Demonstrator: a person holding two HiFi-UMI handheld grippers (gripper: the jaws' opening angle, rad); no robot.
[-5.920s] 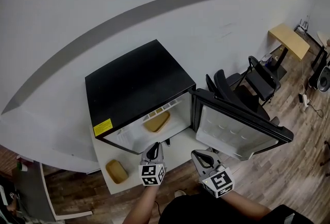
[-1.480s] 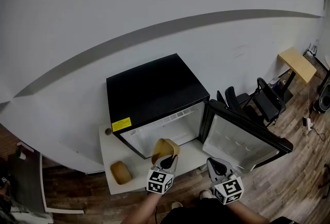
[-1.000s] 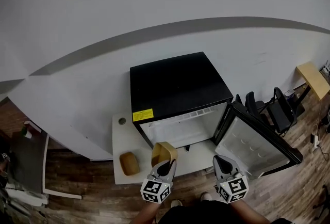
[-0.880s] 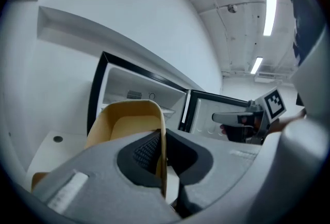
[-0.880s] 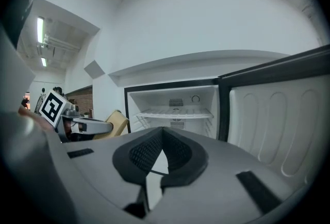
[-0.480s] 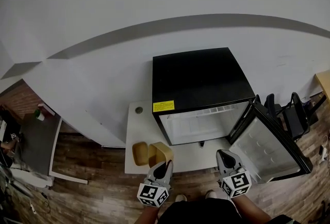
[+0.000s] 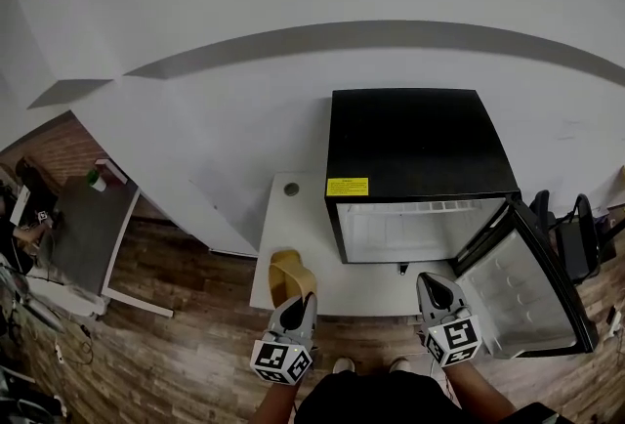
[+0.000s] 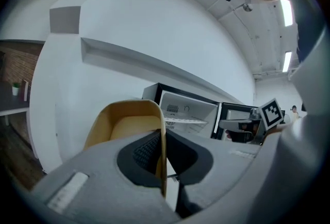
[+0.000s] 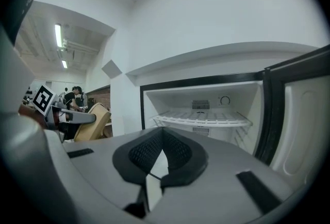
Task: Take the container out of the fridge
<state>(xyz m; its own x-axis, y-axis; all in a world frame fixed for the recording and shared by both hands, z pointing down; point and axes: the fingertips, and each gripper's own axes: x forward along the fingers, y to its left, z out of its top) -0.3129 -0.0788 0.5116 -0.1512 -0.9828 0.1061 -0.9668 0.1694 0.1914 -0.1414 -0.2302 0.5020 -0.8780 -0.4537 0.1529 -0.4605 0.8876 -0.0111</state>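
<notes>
My left gripper (image 7: 296, 301) is shut on the rim of a tan, open-topped container (image 7: 291, 273), held over the left front corner of the white table (image 7: 317, 236). In the left gripper view the container's wall (image 8: 161, 140) is pinched between the pads and its hollow (image 8: 124, 125) faces me. The black fridge (image 7: 420, 134) stands open on the table's right, its white inside (image 9: 201, 114) showing only a bare wire shelf. My right gripper (image 7: 433, 283) hovers in front of the fridge, shut with nothing in it (image 9: 162, 138).
The fridge door (image 7: 532, 280) swings out to the right, with black chairs (image 7: 578, 234) beyond it. A grey desk (image 7: 90, 229) stands at the left over wooden floor. The table has a small round hole (image 7: 291, 189) near the wall.
The left gripper has carried the container leftwards from the fridge front to the table's left end, over where another tan container lay. My view has swung left too.
</notes>
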